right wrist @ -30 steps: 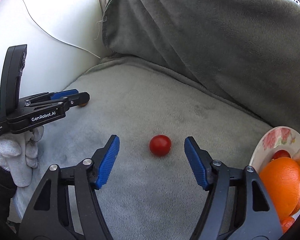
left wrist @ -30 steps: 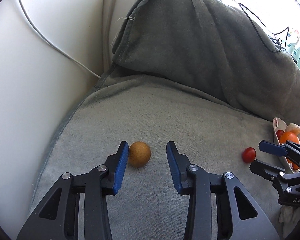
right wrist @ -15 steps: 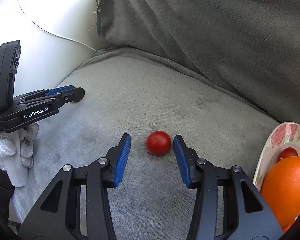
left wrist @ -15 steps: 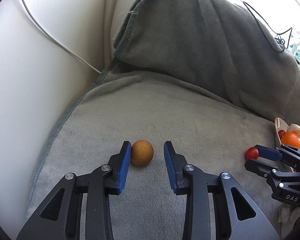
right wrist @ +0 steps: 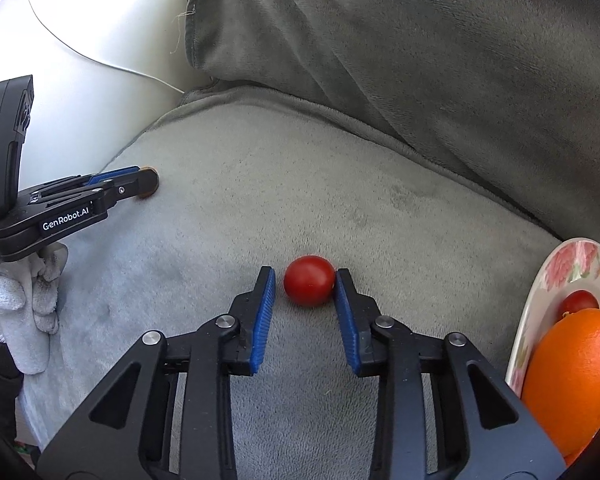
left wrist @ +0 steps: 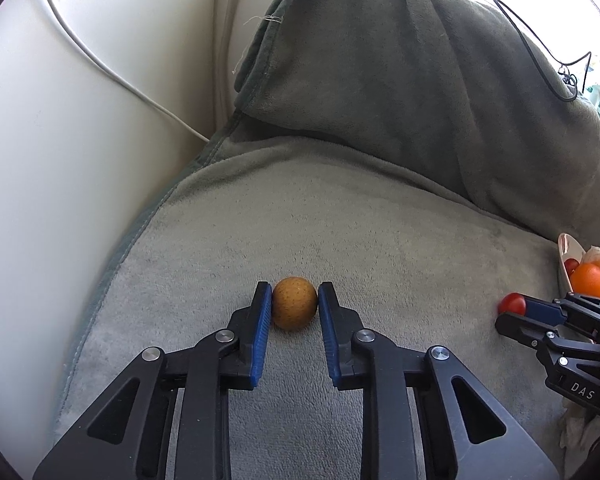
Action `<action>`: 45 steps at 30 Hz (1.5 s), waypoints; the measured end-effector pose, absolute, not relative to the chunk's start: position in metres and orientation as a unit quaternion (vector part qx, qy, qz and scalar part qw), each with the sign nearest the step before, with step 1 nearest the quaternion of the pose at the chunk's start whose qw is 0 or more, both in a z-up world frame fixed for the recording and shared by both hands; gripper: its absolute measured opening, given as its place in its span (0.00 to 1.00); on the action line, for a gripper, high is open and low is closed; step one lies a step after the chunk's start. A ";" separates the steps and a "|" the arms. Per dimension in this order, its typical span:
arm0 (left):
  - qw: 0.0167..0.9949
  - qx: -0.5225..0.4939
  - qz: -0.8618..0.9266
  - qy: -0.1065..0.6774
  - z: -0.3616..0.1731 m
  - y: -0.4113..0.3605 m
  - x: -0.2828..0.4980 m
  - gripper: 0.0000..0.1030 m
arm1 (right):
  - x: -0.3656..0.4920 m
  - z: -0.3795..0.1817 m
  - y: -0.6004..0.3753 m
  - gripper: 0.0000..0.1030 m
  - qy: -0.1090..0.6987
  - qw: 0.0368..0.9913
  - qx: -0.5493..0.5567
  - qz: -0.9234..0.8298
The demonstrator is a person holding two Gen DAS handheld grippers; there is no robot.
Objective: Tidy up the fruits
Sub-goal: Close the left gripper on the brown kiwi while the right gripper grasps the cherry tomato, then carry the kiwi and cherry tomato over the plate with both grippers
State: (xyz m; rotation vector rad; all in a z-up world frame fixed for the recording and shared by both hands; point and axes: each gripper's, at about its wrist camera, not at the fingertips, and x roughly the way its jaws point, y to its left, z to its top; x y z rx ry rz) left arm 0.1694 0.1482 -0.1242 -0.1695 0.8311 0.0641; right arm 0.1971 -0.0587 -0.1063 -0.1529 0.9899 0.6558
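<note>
In the left wrist view, the left gripper (left wrist: 295,307) has just been closing, and both blue pads now press the flanks of a small brown speckled fruit (left wrist: 294,302) that rests on the grey blanket (left wrist: 380,248). The fruit sits right at the fingertips, straight ahead along the fingers, so the grip is a shallow one.

In the right wrist view, the right gripper (right wrist: 305,286) has likewise just been closing around a cherry tomato (right wrist: 309,285). Its right pad touches the tomato; on the left a thin sliver of blanket seems to show between pad and skin, so contact there is uncertain, though the jaws look as far in as the tomato allows. The tomato is also at the very tips.

Off to the right, near but apart, the flowered plate (right wrist: 572,256) lies tilted on the blanket, already carrying an orange (right wrist: 576,380) and another cherry tomato (right wrist: 579,301). The plate lies rightward of both grippers, and the right one is much nearer; the left must cross the blanket. Further back, the blanket drapes up over a cushion.
</note>
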 end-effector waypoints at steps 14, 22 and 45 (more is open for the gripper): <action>0.918 -0.080 0.019 0.388 -0.111 0.138 0.153 0.21 | 0.195 -0.099 -0.063 0.25 0.457 0.828 -0.063 0.319; 0.925 -0.076 -0.001 0.372 -0.095 0.122 0.137 0.21 | 0.185 -0.085 -0.074 0.25 0.444 0.833 -0.057 0.325; 0.936 -0.060 -0.102 0.330 -0.054 0.040 0.115 0.21 | 0.141 -0.033 -0.162 0.25 0.403 0.865 -0.013 0.300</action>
